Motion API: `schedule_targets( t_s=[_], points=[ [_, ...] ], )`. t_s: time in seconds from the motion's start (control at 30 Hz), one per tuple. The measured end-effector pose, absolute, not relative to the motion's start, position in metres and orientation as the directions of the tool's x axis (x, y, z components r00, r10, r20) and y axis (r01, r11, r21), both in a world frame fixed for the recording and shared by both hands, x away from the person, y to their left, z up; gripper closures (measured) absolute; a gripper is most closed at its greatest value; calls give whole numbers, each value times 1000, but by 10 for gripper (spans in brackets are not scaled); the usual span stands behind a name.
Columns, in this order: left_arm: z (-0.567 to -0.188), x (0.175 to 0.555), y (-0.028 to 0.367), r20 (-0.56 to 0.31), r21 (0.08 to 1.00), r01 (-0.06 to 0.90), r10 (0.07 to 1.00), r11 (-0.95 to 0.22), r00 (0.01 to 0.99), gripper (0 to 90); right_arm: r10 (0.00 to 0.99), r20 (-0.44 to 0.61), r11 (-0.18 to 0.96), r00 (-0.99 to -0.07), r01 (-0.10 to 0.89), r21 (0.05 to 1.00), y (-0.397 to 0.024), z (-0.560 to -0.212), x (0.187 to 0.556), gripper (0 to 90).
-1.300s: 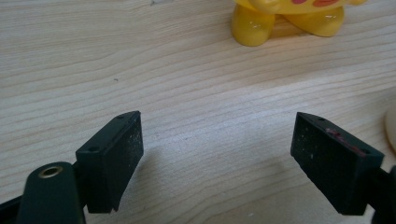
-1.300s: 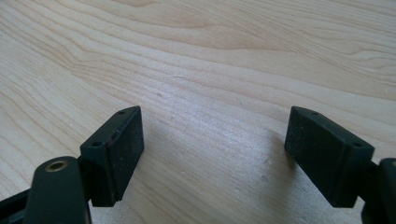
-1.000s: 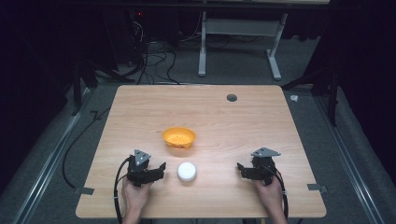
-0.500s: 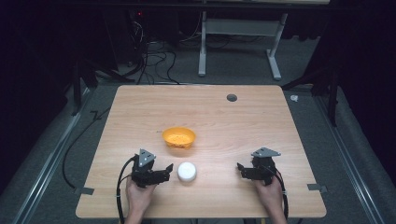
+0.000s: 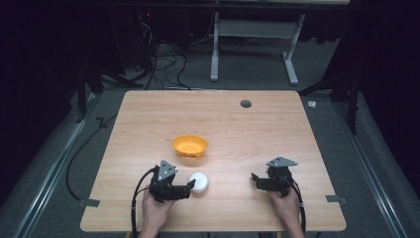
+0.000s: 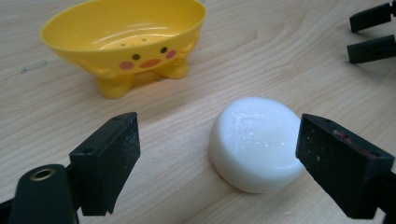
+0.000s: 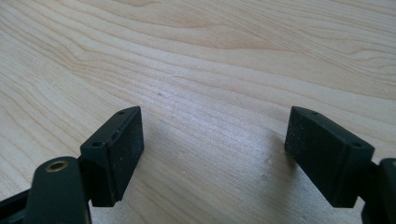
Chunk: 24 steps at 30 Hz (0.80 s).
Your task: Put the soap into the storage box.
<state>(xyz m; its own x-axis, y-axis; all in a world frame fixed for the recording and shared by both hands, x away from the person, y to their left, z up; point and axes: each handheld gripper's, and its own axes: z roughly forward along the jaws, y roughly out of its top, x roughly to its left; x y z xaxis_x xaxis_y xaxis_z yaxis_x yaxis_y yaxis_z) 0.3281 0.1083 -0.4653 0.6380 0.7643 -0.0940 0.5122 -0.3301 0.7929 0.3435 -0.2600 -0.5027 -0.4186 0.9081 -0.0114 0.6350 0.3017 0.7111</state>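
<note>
A pale wood-grain table (image 5: 257, 124) carries everything, and the white soap bar (image 5: 198, 182) near its front edge serves as the landmark. The soap is a thick round puck with softened edges and a waxy, slightly glossy surface (image 6: 256, 143). It lies flat on the wood.

Behind the soap, toward the middle of the table, stands a yellow plastic dish (image 5: 189, 146). In the left gripper view it is an oval, smooth, shiny bowl (image 6: 126, 42) shaped like a duckling, with two black dot eyes, pink cheeks, an orange beak and stubby feet; small drain holes dot its bottom. It stands apart from the soap.

The left gripper (image 5: 189, 186) sits just left of the soap, held in a hand (image 5: 156, 210). Its matte black, blocky fingers (image 6: 107, 156) are spread wide, one to the left of the soap with bare wood between, the other right beside the soap's far side; whether that one touches is unclear.

Well to the right of the soap, the right gripper (image 5: 254, 178) rests low over the table in the other hand (image 5: 287, 208). Its fingers (image 7: 114, 149) are also apart, with bare grained wood between them. A small dark round hole (image 5: 245, 103) marks the table far behind the soap.
</note>
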Motion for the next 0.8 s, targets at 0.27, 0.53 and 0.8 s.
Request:
schedule_targets(
  t_s=[0.27,0.53,0.8],
  points=[
    [-473,328,91,-86,771,513,737,-376,670,142,908,-11,302,-419,635,711,-260,-503,344,206],
    [-481,330,73,-63,734,521,720,-436,691,139,908,-11,302,-419,635,711,-260,-503,344,206],
    [-492,336,62,-42,698,546,735,-463,676,147,908,-11,302,-419,636,711,-260,-503,343,206]
  ],
)
